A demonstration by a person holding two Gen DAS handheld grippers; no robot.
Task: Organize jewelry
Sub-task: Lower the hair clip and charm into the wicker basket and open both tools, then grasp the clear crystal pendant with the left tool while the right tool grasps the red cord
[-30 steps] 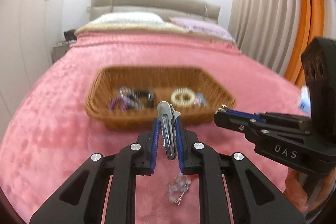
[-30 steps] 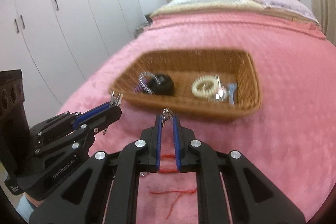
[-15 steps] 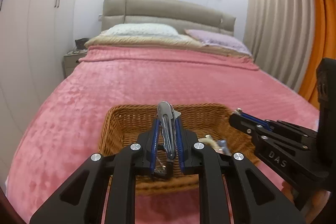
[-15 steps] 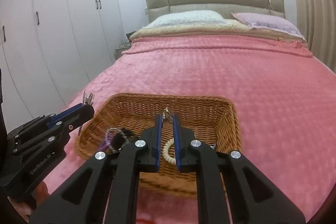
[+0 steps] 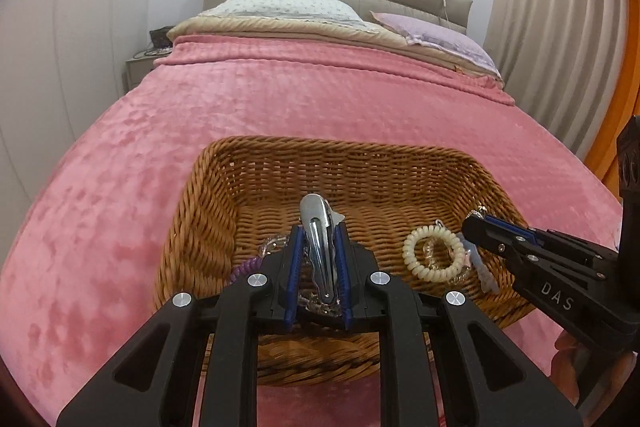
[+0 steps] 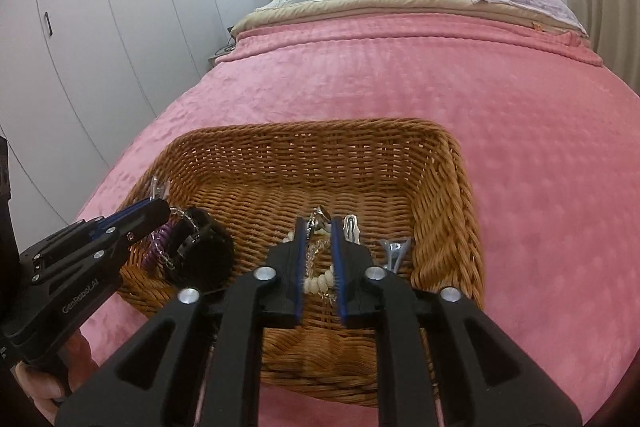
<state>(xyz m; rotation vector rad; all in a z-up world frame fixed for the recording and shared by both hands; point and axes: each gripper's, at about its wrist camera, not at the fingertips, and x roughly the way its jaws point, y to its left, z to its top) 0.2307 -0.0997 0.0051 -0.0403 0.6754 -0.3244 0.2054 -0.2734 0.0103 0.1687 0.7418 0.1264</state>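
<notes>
Basket [image 5: 248, 183] fills the lower middle of both views now, where a second ago it lay farther off up the pink bedspread [image 5: 120, 131]; both claws have come over it, so I judge the drop comes next. The left gripper [image 5: 318, 267], bottom centre, is clamped on a silver hair clip [image 5: 316, 243]. The right gripper [image 6: 318, 259], bottom centre of its own view, pinches a small chain [image 6: 317, 219]. A cream coil bracelet [image 5: 434, 259] already lies inside. Writing: "DAS" on the right tool's side, "GenRobot.AI" on the left tool's.
</notes>
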